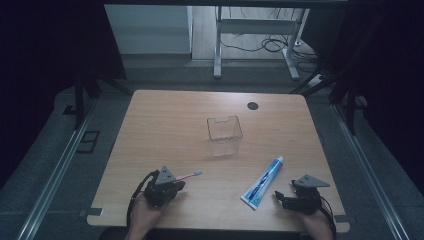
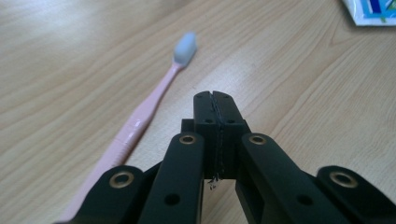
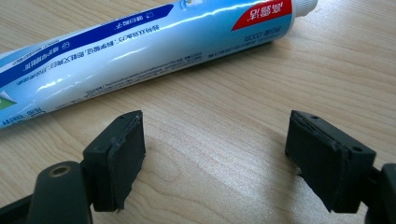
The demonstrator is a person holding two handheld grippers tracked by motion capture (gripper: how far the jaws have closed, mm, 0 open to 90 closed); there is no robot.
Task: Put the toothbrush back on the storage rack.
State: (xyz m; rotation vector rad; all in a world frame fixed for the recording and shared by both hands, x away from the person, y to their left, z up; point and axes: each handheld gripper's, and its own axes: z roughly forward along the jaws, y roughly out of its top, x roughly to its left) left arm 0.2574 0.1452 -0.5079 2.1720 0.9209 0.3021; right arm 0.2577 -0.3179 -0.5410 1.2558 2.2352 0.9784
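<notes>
Near the front left edge of the table (image 1: 165, 115), the left gripper (image 2: 215, 100) is seen with its jaws pressed together on nothing, while the pink toothbrush (image 2: 140, 121) lies flat on the wood just beside them, apparently untouched, though the handle end is hidden behind the gripper body. A grasp could therefore be missed: jaws brought together alongside the slim handle would only nudge or roll it, and they would have to be parted and set astride it first. At the front right, the right gripper (image 3: 215, 156) is held with its jaws wide apart just short of the toothpaste tube (image 3: 149, 46), which could be pushed away rather than caught. The toothbrush is slender, pale pink, with a whitish bristle head pointing toward the clear plastic container (image 1: 224, 135) at mid-table.
</notes>
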